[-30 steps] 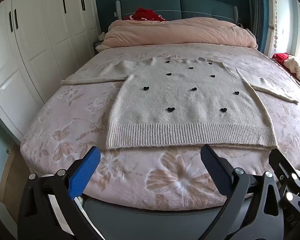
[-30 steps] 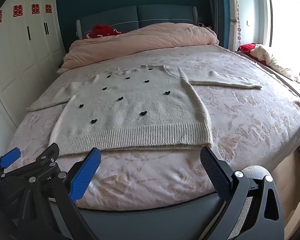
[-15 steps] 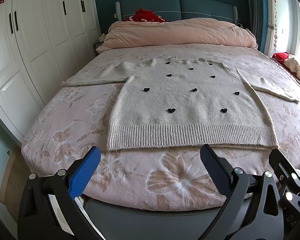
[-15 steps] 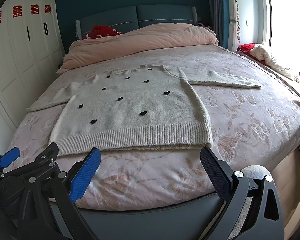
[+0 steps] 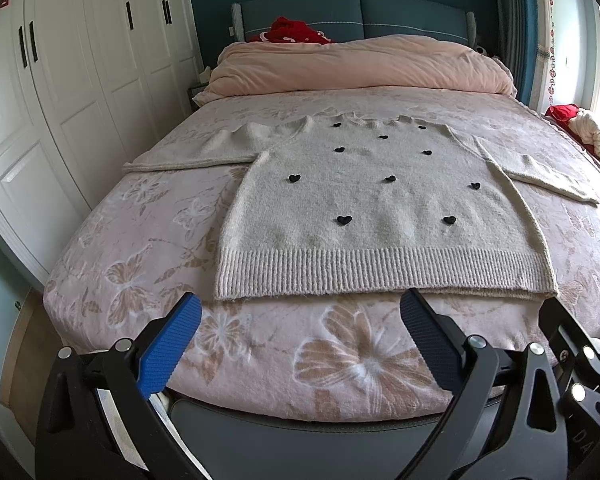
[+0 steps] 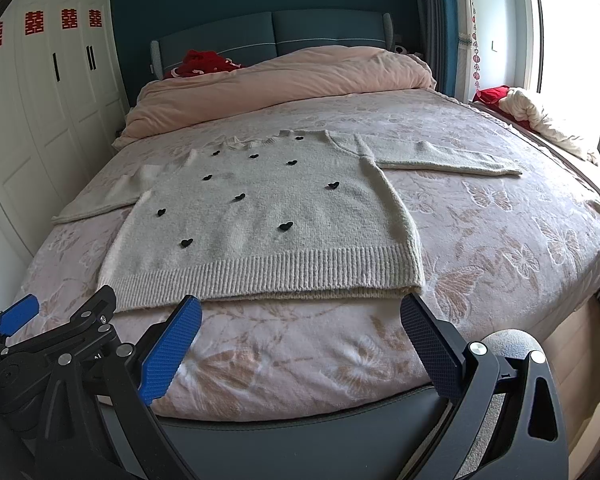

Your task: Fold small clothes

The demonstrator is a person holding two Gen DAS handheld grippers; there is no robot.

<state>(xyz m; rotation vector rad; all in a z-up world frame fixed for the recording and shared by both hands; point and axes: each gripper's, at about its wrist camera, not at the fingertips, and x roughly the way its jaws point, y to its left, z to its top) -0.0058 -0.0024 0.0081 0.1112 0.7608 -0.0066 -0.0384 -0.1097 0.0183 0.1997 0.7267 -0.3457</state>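
1. Ahead of both grippers: cream knit sweater [image 5: 380,216] lies flat on the bed [image 5: 140,240], front up, small black hearts [image 5: 343,220] scattered over the chest.
2. Left gripper [image 5: 300,344]: fingers spread wide, nothing between them. It hangs off the foot of the bed, short of the ribbed hem [image 5: 380,272]. No contact with the sweater.
3. Right gripper [image 6: 300,344]: also spread wide, empty, same standoff from the hem. Its right fingertip [image 6: 416,316] lines up just below the sweater's right hem corner in the right wrist view; a gap of bedspread shows between them.
4. Both tools sit side by side: the right gripper's frame shows at the far right of the left wrist view, the left gripper's frame [image 6: 52,340] at the far left of the right wrist view.
5. Sleeves: both stretched outward from the body. Left sleeve [image 5: 196,156] runs ahead-left of the left tool, right sleeve [image 6: 440,158] ahead-right of the right tool. Neither is folded in.
6. Hem edge: a second layer peeks out under the front rib [image 6: 320,295], so front and back hems are slightly offset.
7. Beyond the sweater: bunched pink duvet [image 5: 360,64] at the head end, red fabric [image 5: 296,30] behind it against the blue headboard [image 5: 416,12].
8. Left of the tools: white wardrobe [image 5: 80,80] with red paper cutouts on the doors.
9. Right of the tools: window side, a cream and red pile [image 6: 540,116] on the ledge.
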